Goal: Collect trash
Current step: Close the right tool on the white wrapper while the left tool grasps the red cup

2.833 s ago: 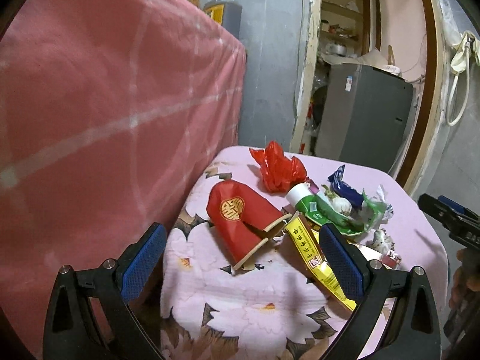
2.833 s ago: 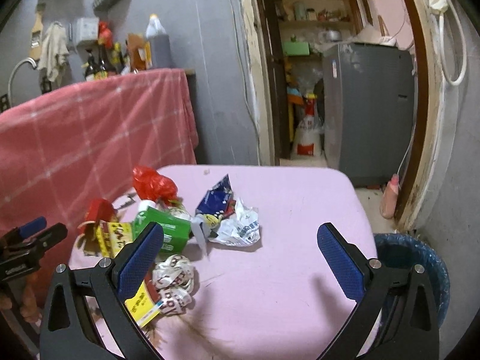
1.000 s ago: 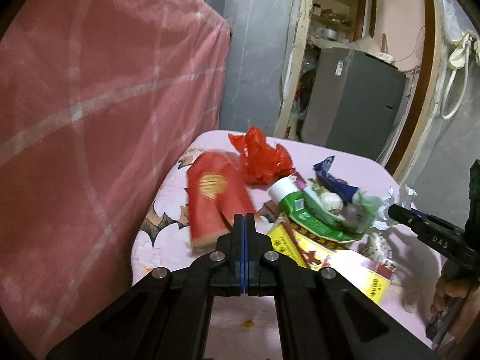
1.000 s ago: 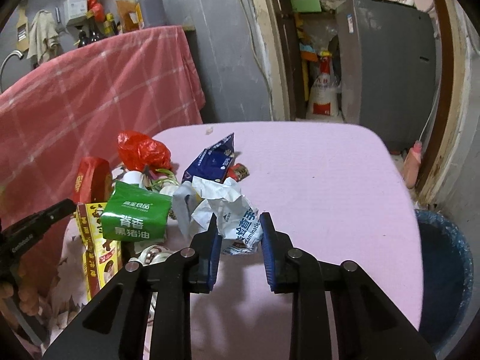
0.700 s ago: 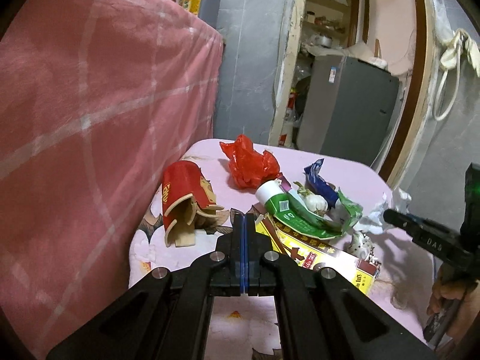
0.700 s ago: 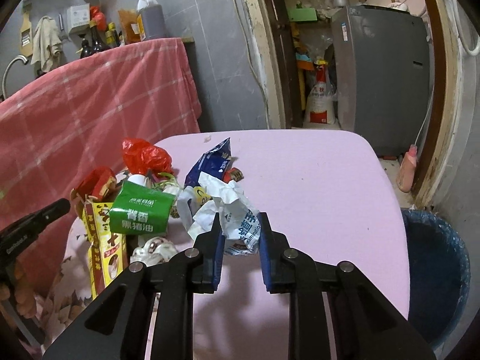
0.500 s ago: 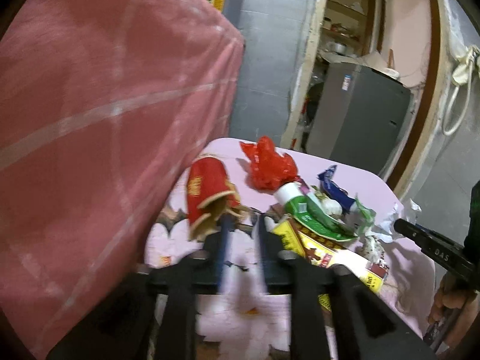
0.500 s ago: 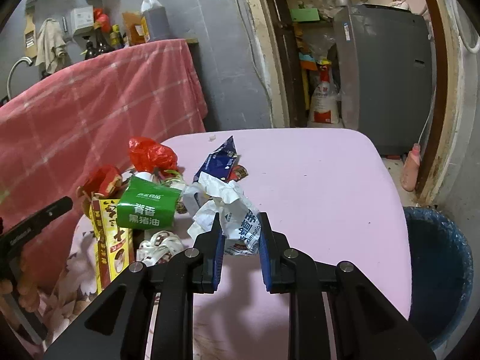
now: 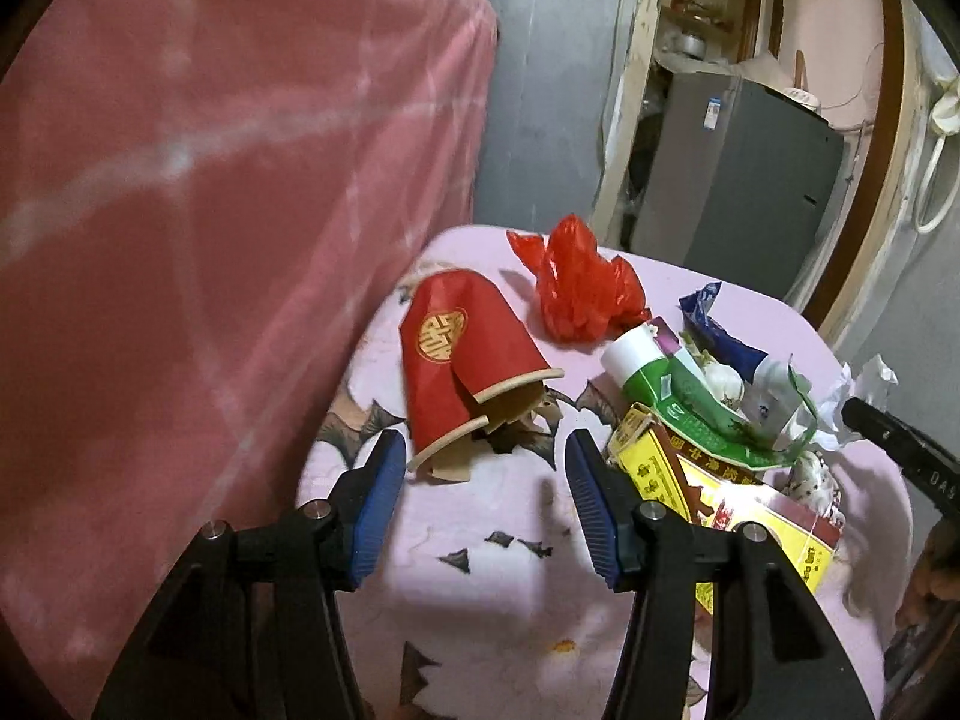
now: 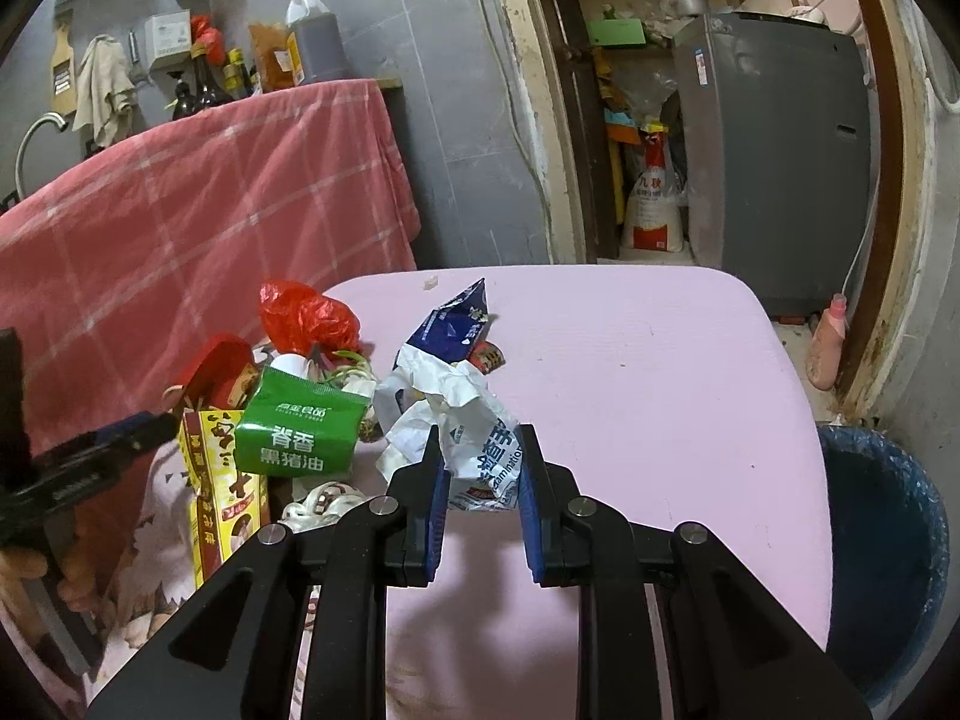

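The right gripper [image 10: 480, 480] has its blue pads pressed against a crumpled white wrapper [image 10: 465, 420] with blue print, pinching its lower end just above the pink tablecloth [image 10: 660, 372]. The left gripper [image 9: 480, 498] has just been opening; its jaws stand about half apart with nothing between them, the fingers [image 9: 375, 504] poised just short of a crushed red paper cup [image 9: 462, 360] that lies on its side near the table's left edge, its mouth toward the gripper. Beyond the cup sits a crumpled red plastic bag [image 9: 576, 294]. To the right of the cup lies the rest of the heap: a green carton [image 10: 300, 426], a yellow and red packet [image 9: 720, 492] partly under it, and a blue foil bag [image 10: 456, 318] just behind the white wrapper. A dark blue trash bin [image 10: 882, 540] stands on the floor off the table's right side. A pink checked cloth [image 10: 198, 222] hangs over the counter to the left.
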The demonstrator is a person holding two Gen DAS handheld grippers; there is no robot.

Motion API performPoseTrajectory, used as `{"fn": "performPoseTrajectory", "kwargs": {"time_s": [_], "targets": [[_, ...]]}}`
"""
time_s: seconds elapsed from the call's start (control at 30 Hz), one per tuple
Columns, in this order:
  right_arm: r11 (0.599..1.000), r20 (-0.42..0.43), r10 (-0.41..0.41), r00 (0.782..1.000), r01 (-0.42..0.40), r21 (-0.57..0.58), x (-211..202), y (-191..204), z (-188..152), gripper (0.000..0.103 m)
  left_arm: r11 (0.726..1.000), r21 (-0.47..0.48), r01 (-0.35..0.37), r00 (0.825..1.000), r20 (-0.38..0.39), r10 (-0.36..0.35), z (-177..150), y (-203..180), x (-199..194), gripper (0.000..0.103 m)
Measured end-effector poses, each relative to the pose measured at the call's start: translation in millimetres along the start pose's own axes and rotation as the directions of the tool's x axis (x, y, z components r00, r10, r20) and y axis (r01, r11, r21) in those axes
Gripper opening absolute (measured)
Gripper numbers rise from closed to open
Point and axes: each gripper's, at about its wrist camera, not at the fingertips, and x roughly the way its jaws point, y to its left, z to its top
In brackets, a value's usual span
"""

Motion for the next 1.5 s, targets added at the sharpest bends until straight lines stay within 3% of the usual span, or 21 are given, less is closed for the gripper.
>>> {"fn": "performPoseTrajectory", "kwargs": {"time_s": [0.4, 0.6, 0.83, 1.07, 1.1, 1.13, 1.5], "targets": [[1.000, -0.015, -0.008, 1.000, 0.008, -0.005, 8, 0, 2, 0.019, 0.999, 0.037, -0.033, 0.999, -0.004, 0.033, 14, -5, 15, 0.049], [1.000, -0.023, -0.008, 1.000, 0.008, -0.005, 10, -2, 2, 0.019, 0.999, 0.012, -0.033, 0.999, 0.018, 0.033, 17, -5, 20, 0.048], [1.000, -0.029, -0.004, 1.000, 0.004, -0.012, 12, -1, 0, 0.019, 0.999, 0.022, -0.032, 0.999, 0.029, 0.031, 19, -6, 21, 0.026], [1.000, -0.029, -0.003, 1.000, 0.003, -0.012, 12, -1, 0, 0.019, 0.999, 0.024, -0.040, 0.999, 0.035, 0.039, 20, -8, 22, 0.020], [1.000, -0.028, -0.004, 1.000, 0.003, -0.013, 12, -1, 1, 0.019, 0.999, 0.023, -0.039, 0.999, 0.039, 0.038, 20, -8, 22, 0.014], [1.000, -0.028, -0.003, 1.000, 0.003, -0.014, 12, -1, 1, 0.019, 0.999, 0.025, -0.034, 0.999, 0.039, 0.033, 20, -8, 21, 0.002], [0.999, -0.007, 0.011, 1.000, -0.011, -0.030, 5, 1, -2, 0.019, 0.999, 0.049, -0.015, 0.996, 0.085, 0.011, 13, -18, 4, 0.001]]}}
